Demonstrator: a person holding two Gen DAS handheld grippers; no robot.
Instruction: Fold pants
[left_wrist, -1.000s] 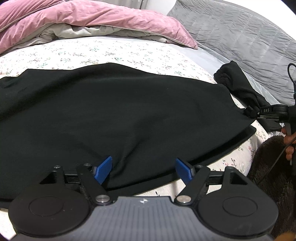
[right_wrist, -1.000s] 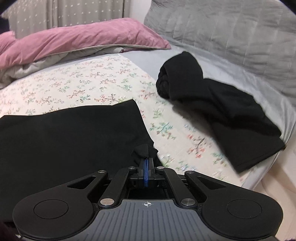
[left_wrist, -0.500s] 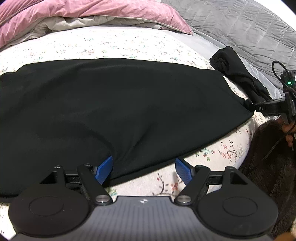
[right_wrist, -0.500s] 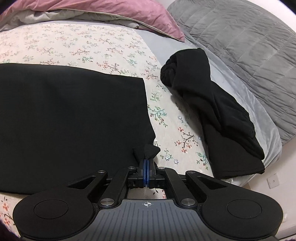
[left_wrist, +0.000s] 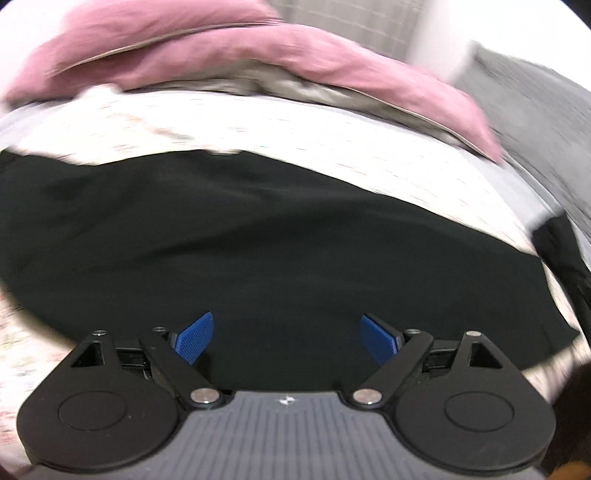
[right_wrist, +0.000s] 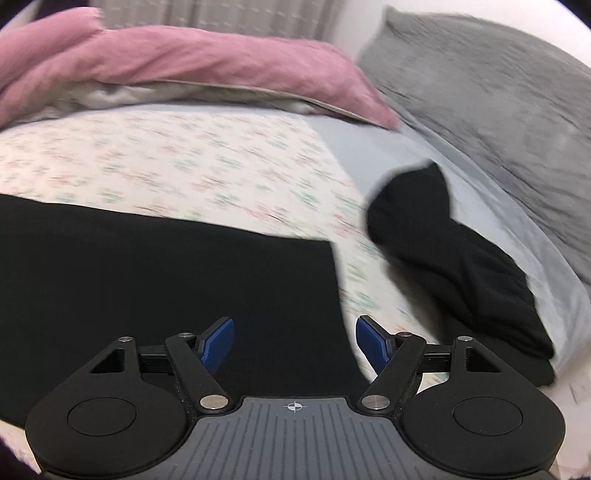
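Observation:
The black pants lie flat and folded lengthwise across the floral bed sheet. My left gripper hovers over their near edge, its jaws opening wide, nothing pinched between the blue pads. In the right wrist view the pants end in a straight right edge. My right gripper sits over that near right corner, its jaws opening, and the cloth lies loose beneath them. Both views are blurred by motion.
A second black garment lies bunched on the right side of the bed, also at the right edge of the left wrist view. A pink pillow and a grey quilt lie at the back.
My right gripper let go of the pants corner it was pinching and opened. My left gripper opened wider and swung left, so the other garment sits at the frame's right edge.

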